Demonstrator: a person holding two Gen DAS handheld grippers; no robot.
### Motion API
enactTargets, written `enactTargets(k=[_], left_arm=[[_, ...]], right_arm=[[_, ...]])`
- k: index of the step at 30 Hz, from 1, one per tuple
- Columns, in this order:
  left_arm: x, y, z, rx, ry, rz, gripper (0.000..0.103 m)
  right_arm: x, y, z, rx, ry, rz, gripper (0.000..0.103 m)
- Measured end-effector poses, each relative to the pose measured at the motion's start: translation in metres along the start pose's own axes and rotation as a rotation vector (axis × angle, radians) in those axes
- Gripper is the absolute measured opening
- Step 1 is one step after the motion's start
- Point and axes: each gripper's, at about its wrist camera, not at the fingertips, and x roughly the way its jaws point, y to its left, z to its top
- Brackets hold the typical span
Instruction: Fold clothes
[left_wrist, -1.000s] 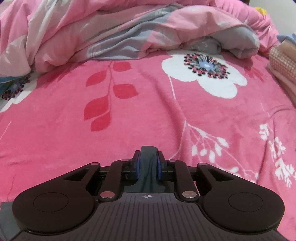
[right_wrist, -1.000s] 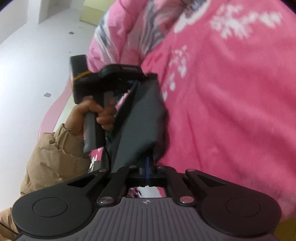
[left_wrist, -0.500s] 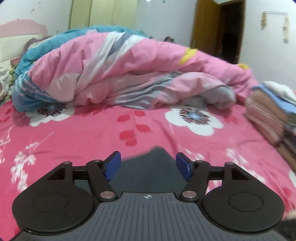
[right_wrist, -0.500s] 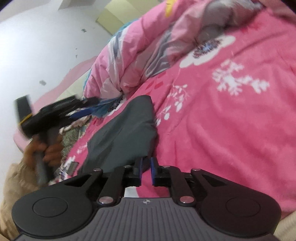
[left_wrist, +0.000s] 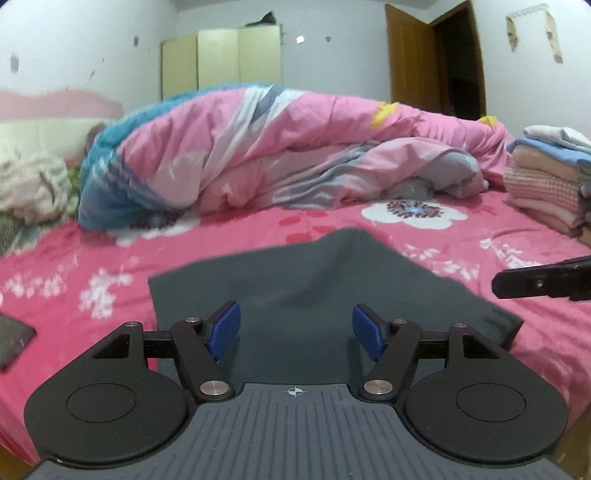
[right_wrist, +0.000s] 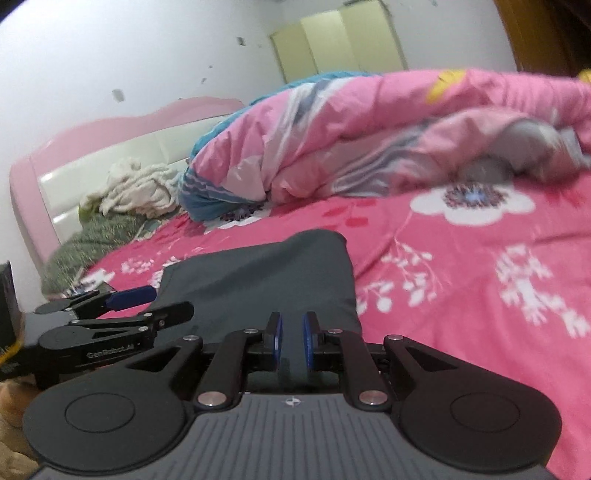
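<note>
Dark grey garment (left_wrist: 325, 273) lies flat on the pink floral bedsheet (left_wrist: 480, 258), laid out, likely for folding. Left gripper (left_wrist: 295, 334) wide open above its near edge, jaws just opened, holding nothing. Right gripper (right_wrist: 291, 338) barely parted, just opened, cloth not pinched.

garment (left_wrist: 332, 273): plain dark grey | bedsheet (left_wrist: 461, 258): hot pink, white flowers with dark centres, red leaves | duvet (left_wrist: 277, 147), far: pink with white, grey and blue stripes, yellow patches | folded stack (left_wrist: 546, 184), right: white, blue, peach, pink check | headboard (right_wrist: 92, 147), left: pink rim, cream panel | gripper pads (left_wrist: 223, 330): blue
</note>
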Motion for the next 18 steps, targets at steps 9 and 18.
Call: enactTargets(k=[9,18], left_arm=[[0.012,0.028,-0.023,-0.114,0.018,-0.025,0.071],[0.013,0.035,-0.028,-0.155,0.016,-0.045,0.075]], right_arm=[[0.034,0.014,-0.031,-0.120,0.055,-0.093,0.013],[0.036,0.005,-0.028,-0.054,0.073,-0.067,0.014]])
